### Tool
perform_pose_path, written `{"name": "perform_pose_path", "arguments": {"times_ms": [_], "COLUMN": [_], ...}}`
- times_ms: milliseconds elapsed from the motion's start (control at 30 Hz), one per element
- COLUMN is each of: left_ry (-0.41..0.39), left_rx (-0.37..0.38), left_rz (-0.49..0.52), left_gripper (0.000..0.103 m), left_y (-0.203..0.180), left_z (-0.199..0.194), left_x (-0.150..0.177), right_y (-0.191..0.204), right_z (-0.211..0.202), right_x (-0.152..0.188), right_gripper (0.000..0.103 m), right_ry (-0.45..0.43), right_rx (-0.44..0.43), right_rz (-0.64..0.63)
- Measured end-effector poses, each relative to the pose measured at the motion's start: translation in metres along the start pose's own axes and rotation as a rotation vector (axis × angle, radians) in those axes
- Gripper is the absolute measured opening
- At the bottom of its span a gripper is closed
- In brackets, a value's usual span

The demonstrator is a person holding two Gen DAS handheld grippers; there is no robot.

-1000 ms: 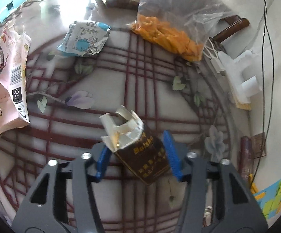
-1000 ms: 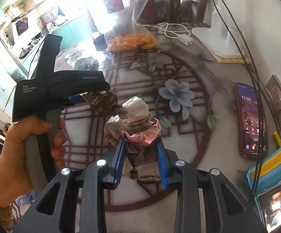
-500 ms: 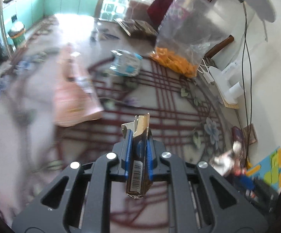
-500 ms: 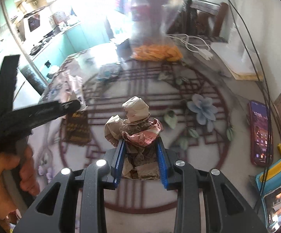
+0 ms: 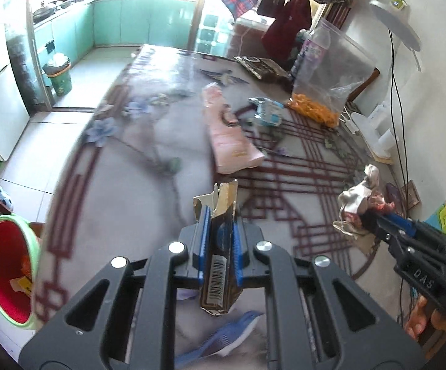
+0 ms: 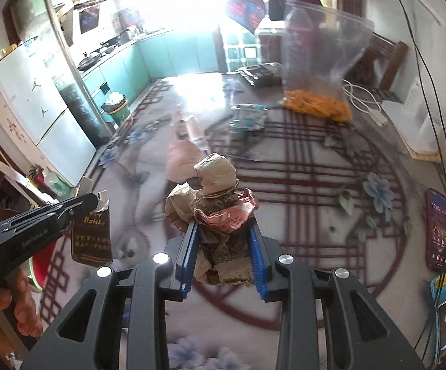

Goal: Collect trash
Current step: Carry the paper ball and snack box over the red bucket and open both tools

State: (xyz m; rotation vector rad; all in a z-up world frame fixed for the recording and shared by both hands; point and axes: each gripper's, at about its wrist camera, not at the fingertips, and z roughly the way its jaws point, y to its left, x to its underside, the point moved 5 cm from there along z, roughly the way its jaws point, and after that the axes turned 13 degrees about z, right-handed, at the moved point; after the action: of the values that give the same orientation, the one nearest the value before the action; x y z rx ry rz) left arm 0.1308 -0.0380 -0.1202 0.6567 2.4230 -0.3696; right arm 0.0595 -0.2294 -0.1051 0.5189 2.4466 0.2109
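Both clamp tight: left gripper (image 5: 218, 246) grips flattened carton (image 5: 219, 265), right gripper (image 6: 223, 246) crumpled paper (image 6: 216, 203).

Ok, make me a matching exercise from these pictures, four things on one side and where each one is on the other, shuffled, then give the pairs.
Things:
1. brown carton
2. crumpled paper wad
3. pink bag
4. phone

Places:
A. lying on the table, near its middle
B. clamped in the right gripper
C. clamped in the left gripper
D. lying near the table's right edge

Pairs: 1-C, 2-B, 3-A, 4-D
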Motion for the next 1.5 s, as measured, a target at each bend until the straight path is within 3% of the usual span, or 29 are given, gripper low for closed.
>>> {"name": "perform_pose_path", "arguments": {"times_ms": [800,1033,1500], "left_ry": [0.022,0.006,0.043], "left_rx": [0.018,-0.030,-0.162], "left_rz": [-0.014,-0.018,-0.137], "left_gripper": [0.014,0.014,0.014], "left_y": [0.115,0.151,0.248], "left_z": [-0.041,-0.057,-0.082], "left_x": [0.049,0.061,0.113], "right_y": [0.137,0.176,0.275], "right_z": [0.007,0.011,0.029], "right_x": [0.036,0.047,0.077], "right_gripper": [0.030,0.030,0.030], "right_ry": [0.006,0.014,0.073], "right_rx": [-0.007,-0.041,-0.126], "right_rz": [-0.060,-0.104,-0.247]}}
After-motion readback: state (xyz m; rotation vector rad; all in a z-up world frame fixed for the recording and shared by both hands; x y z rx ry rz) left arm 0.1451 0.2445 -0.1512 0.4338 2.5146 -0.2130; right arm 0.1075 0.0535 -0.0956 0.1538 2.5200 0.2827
